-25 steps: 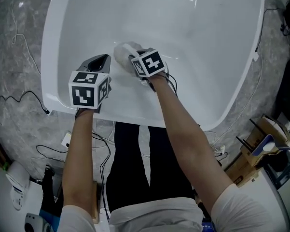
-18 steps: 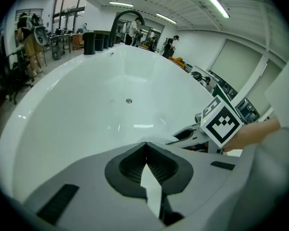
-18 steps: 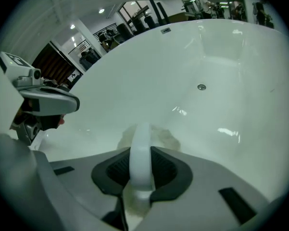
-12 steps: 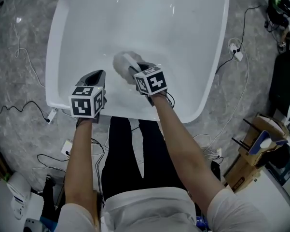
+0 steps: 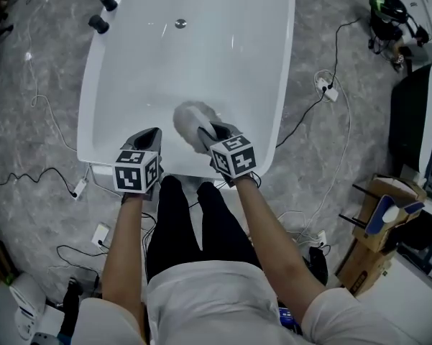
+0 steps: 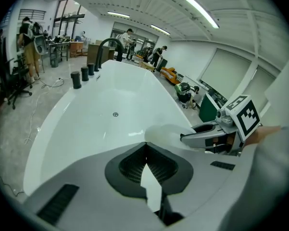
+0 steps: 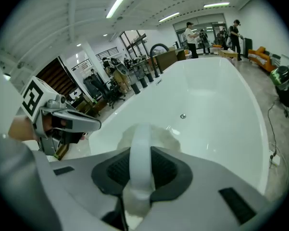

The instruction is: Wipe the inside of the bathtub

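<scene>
Right claw [image 5: 203, 133] with sponge [image 5: 189, 116] in bathtub [image 5: 201, 56]

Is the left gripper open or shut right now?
Shut and empty: the left gripper has its jaw tips meeting with nothing between them, over the tub's near end.

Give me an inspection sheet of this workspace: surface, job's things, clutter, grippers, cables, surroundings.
Surface: white bathtub, inside bare, no dirt visible; drain at the far end.
Job's things: wiping pad on a white handle, over the tub's near end.
Clutter: nothing seen inside the tub; black tap fittings on the far-left rim.
Grippers: left gripper shut, empty; right gripper shut on the pad's handle.
Cables: loose cables on the grey floor on both sides; plug to the right.
Surroundings: cardboard box at right; people far off.
</scene>
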Motion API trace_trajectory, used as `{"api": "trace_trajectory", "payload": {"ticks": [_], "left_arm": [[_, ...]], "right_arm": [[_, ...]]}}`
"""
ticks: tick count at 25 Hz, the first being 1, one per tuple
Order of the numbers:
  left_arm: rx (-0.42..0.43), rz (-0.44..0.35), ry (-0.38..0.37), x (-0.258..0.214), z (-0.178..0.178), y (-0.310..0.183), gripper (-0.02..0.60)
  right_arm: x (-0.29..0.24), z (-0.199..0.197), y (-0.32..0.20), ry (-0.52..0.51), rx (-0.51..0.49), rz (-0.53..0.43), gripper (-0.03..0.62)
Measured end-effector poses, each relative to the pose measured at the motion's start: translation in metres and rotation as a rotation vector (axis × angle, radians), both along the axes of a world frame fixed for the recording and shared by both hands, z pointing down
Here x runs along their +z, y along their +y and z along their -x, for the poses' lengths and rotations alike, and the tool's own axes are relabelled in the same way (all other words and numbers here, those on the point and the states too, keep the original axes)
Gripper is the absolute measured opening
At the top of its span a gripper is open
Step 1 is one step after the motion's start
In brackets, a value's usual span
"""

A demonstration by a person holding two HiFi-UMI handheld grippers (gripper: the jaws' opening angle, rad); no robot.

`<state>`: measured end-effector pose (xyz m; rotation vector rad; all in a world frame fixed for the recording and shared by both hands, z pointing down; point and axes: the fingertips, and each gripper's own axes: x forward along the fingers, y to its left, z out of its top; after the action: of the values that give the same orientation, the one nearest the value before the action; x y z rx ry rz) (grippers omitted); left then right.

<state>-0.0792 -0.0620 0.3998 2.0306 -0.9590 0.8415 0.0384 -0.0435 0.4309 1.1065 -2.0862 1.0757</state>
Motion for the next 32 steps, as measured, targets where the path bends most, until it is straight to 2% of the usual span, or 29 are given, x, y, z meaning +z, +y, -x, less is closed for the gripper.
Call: {"api": "trace_trajectory", "payload": {"ticks": [3, 11, 18, 23, 32], "left_arm": [[0.029, -0.025, 0.011, -0.03, -0.012, 0.014, 0.011], [0.042, -0.096, 0.061, -0.105, -0.032, 0.035, 0.011], [0.057, -0.224, 0.087, -0.173, -0.042, 0.041, 0.011], [0.057, -0.312, 0.089, -0.218, -0.038, 0.04, 0.011], [0.018, -0.465, 0.102, -0.282, -0.017, 0.038, 0.011]], "right_arm": [[-0.037, -0.013, 0.018, -0.007, 0.03, -0.039, 0.095], [-0.122, -0.048, 0.049, 0.005, 0.045, -0.16, 0.095], [-0.197, -0.072, 0.069, -0.011, 0.069, -0.279, 0.095], [-0.249, -0.084, 0.08, -0.036, 0.104, -0.367, 0.095], [-0.314, -0.116, 0.091, 0.02, 0.192, -0.531, 0.096]]}}
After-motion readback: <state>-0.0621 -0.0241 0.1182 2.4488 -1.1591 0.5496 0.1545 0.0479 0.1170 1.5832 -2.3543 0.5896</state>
